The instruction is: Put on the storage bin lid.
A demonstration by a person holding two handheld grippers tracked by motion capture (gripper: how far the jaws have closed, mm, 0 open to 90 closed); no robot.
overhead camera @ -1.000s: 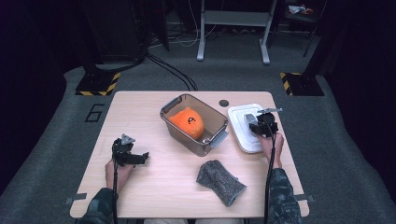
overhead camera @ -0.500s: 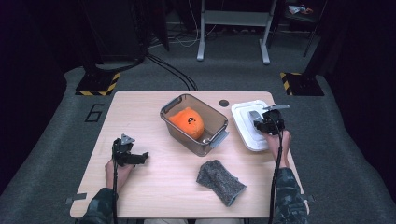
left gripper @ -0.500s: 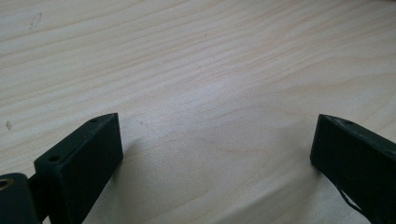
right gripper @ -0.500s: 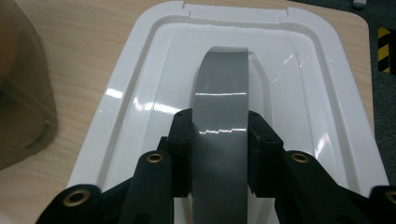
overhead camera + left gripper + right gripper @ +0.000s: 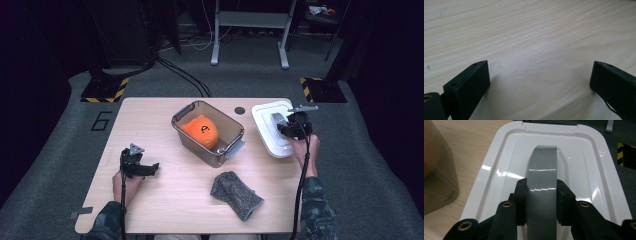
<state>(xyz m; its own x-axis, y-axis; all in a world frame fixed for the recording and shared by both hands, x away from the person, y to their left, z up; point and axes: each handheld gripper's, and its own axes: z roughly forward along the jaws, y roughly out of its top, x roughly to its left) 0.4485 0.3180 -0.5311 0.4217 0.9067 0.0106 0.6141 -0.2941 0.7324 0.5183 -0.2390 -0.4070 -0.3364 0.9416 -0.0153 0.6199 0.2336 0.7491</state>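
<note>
A white plastic lid (image 5: 267,131) with a grey handle (image 5: 278,120) is at the table's right edge. My right gripper (image 5: 289,125) is shut on that handle. In the right gripper view both pads (image 5: 522,195) press the sides of the grey handle (image 5: 541,180), with the white lid (image 5: 499,170) behind it. A clear brown bin (image 5: 181,116) in the middle of the table holds an orange object (image 5: 201,131). My left gripper (image 5: 146,169) rests open at the front left. In the left gripper view its jaws (image 5: 539,72) stand wide apart over bare wood.
A grey knitted cloth (image 5: 235,195) lies near the front edge, right of centre. A dark round hole (image 5: 240,110) marks the light wood table (image 5: 150,120) behind the bin. The bin's wall (image 5: 436,170) stands just left of the lid.
My right hand has risen a little and shifted toward the far right, still gripping the handle, and the white lid has come along with it. The left hand stayed put.
</note>
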